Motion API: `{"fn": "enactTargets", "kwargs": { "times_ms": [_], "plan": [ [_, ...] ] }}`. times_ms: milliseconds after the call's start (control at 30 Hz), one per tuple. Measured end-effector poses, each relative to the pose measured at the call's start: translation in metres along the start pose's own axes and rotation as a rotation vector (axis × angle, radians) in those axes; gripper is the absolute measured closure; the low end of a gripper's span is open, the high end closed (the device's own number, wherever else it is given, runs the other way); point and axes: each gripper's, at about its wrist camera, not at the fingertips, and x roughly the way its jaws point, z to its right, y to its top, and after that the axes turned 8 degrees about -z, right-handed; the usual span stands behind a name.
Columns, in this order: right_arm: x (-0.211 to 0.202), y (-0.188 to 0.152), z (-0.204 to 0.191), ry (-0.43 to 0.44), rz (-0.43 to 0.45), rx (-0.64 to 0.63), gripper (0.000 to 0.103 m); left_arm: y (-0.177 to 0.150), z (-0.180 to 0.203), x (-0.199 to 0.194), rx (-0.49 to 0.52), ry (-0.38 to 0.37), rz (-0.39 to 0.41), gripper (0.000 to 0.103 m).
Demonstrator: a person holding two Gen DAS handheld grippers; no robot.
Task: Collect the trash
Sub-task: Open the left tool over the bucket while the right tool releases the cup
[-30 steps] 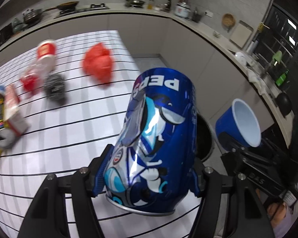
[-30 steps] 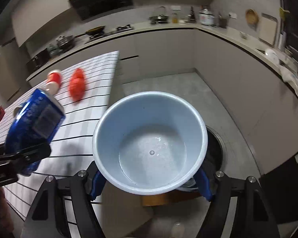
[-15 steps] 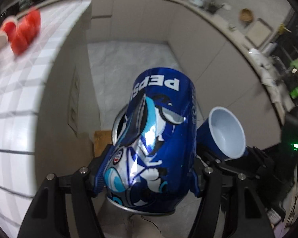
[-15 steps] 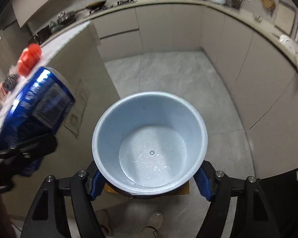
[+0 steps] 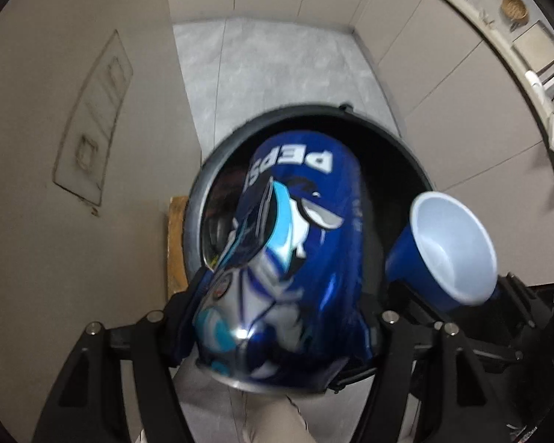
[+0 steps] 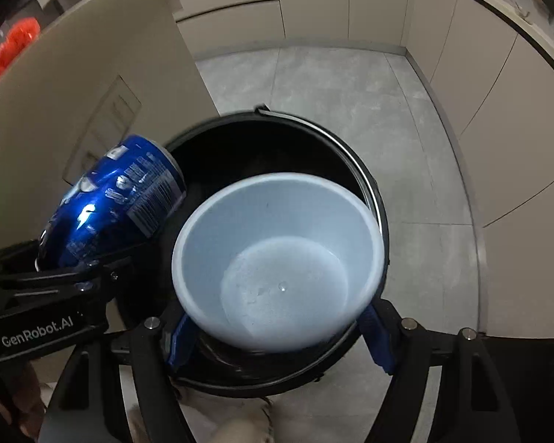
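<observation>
2 items hang over the black bin (image 6: 369, 192), undropped: left gripper (image 5: 277, 336), jaws just widening, around the can (image 5: 291, 258); right gripper (image 6: 277, 332) clamps the cup (image 6: 277, 258); red trash (image 6: 13, 46) waits at 10 o'clock.

One dented blue Pepsi can (image 5: 288, 258) and one blue plastic cup (image 5: 450, 247) with a pale inside are counted over one round black bin (image 6: 373, 199) on a grey tiled kitchen floor (image 6: 332, 85). Two grippers are present, the left gripper (image 5: 277, 336) and the right gripper (image 6: 277, 336), each with two fingers, four fingers in all. One brown wooden board (image 5: 175, 243) shows beside the bin, and one crumpled red item (image 6: 14, 48) at the far edge; its kind cannot be told
</observation>
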Motion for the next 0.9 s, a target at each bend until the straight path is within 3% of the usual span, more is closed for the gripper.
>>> {"fn": "enactTargets", "kwargs": {
  "times_ms": [100,300,433,700,900],
  "plan": [
    [-0.003,0.0,0.003,0.003,-0.003,-0.015,0.026,0.002,0.003,-0.002,-0.007,0.027,-0.017,0.024],
    [-0.011,-0.003,-0.001,-0.018,0.018,-0.027,0.026,-0.008,0.01,-0.02,0.036,0.072,0.014,0.023],
    [-0.032,-0.007,0.002,-0.008,0.052,0.003,0.026,-0.018,0.008,-0.041,0.035,0.056,0.039,0.023],
    [-0.101,-0.016,-0.002,0.007,0.149,0.089,0.026,-0.031,0.015,-0.117,0.113,0.013,0.139,0.023],
    [-0.164,-0.025,-0.042,0.016,0.266,0.132,0.025,-0.044,-0.009,-0.182,0.171,-0.026,0.237,0.023]
  ]
}}
